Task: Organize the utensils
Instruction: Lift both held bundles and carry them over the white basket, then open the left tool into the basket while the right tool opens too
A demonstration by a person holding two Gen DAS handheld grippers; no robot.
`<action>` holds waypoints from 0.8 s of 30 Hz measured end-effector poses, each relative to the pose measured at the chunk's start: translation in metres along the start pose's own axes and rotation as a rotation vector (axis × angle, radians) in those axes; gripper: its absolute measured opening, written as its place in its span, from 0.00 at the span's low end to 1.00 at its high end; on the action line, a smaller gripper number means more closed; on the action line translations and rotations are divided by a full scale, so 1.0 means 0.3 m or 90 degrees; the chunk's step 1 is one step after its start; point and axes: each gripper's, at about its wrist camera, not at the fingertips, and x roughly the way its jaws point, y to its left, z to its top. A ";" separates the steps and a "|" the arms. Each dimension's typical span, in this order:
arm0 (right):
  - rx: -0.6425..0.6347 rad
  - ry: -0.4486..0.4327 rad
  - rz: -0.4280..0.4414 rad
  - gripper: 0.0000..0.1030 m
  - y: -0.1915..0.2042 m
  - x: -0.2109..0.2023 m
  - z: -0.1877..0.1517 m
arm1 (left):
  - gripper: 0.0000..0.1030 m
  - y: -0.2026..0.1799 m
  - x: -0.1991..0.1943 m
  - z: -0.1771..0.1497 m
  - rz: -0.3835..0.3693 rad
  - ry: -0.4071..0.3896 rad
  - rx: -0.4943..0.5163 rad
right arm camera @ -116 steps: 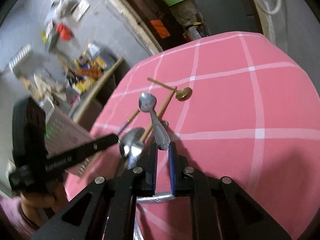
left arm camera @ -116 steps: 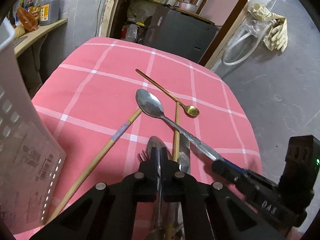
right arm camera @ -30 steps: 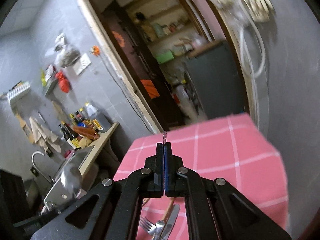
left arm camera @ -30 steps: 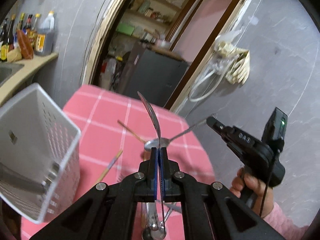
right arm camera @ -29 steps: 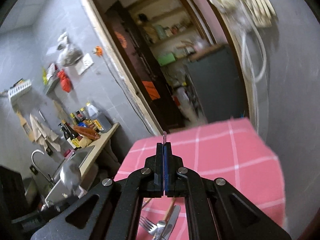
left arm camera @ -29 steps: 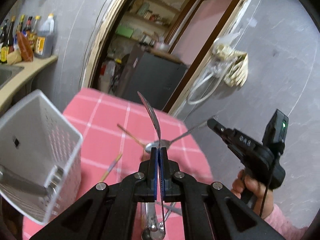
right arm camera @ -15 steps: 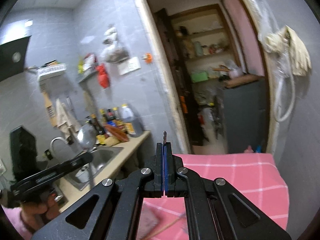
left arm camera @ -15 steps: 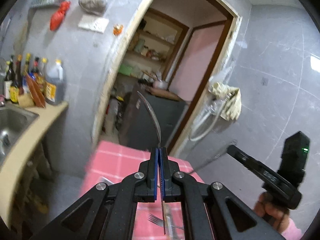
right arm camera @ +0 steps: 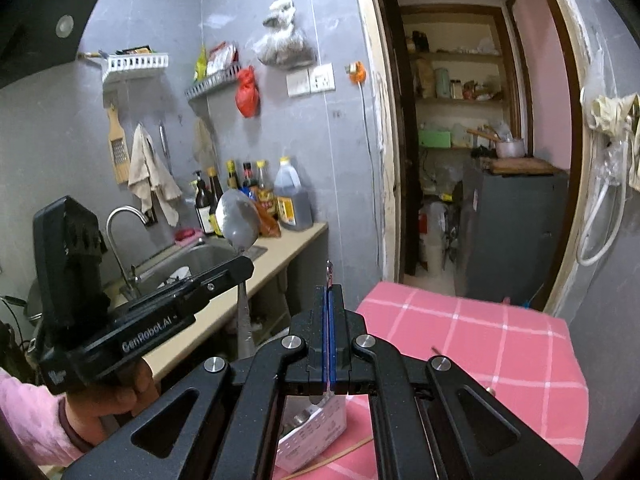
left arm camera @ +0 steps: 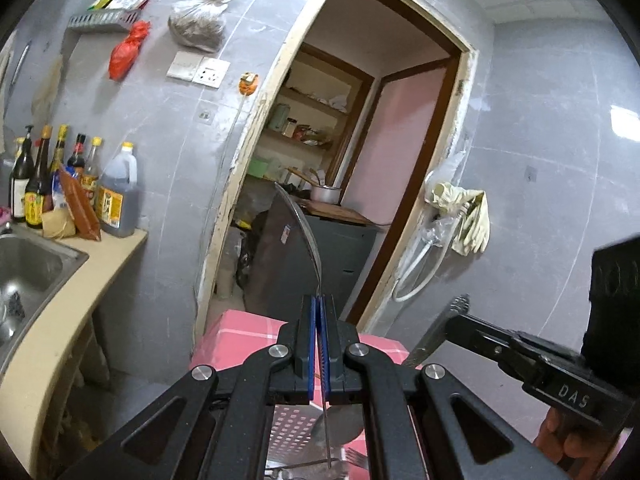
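Both tongs are clamped fully closed on cutlery rn. Left gripper (left arm camera: 319,312) has a big steel spoon (left arm camera: 304,232) pinched by the handle w/ the bowl sticking straight up; in the right cam you can see that same spoon (right arm camera: 238,222) bowl-up and its handle hanging down below the jaws. Right gripper (right arm camera: 329,300) is shut on a thin metal utensil handle (right arm camera: 329,274), only the tip pokes out past the pads; from the left cam it's the patterned handle end (left arm camera: 458,305). Can't tell from here if it's a spoon or what.

Handling-wise imo: stiff, light-ish, smooth steel, so prob slippery and could pivot in a 2-finger pinch. Mid-handle grip is the safe spot, not the bowl.

Containers: white perforated caddy (right arm camera: 316,432) sits right under both grippers on the pink checked tablecloth (right arm camera: 500,340). Something metal in it already, can't make out what. A fork (left arm camera: 356,458) and other bits lie below, a chopstick (right arm camera: 332,458) beside the caddy.
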 end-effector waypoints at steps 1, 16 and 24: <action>0.005 0.004 0.001 0.01 -0.003 0.011 -0.009 | 0.03 0.003 0.001 -0.013 -0.002 0.000 0.004; 0.048 0.059 0.021 0.01 -0.009 0.127 -0.105 | 0.03 0.011 0.027 -0.133 0.043 0.083 0.038; 0.070 0.081 0.037 0.02 -0.028 0.138 -0.133 | 0.03 0.031 0.012 -0.163 0.054 0.132 0.009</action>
